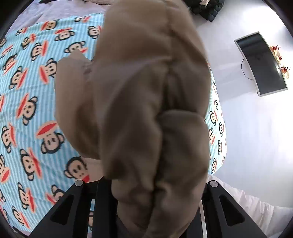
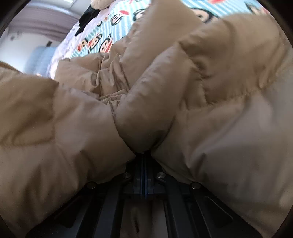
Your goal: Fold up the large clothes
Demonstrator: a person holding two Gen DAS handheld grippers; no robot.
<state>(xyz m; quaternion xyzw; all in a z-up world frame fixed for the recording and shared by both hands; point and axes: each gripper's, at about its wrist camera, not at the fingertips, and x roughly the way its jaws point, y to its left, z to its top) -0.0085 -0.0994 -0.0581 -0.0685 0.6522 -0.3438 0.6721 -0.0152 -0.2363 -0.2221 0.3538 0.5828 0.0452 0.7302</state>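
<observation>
A tan puffer jacket hangs from my left gripper above a bed with a blue striped monkey-print blanket. The left jaws are hidden under the bunched fabric and seem shut on it. In the right wrist view the same jacket fills the frame, and my right gripper is shut on a fold of it, fingers pressed together. The blanket shows beyond the jacket.
A dark garment lies on the white floor past the bed. A flat monitor lies on the floor at right. White bedding sits at lower right. A black garment lies at the bed's far end.
</observation>
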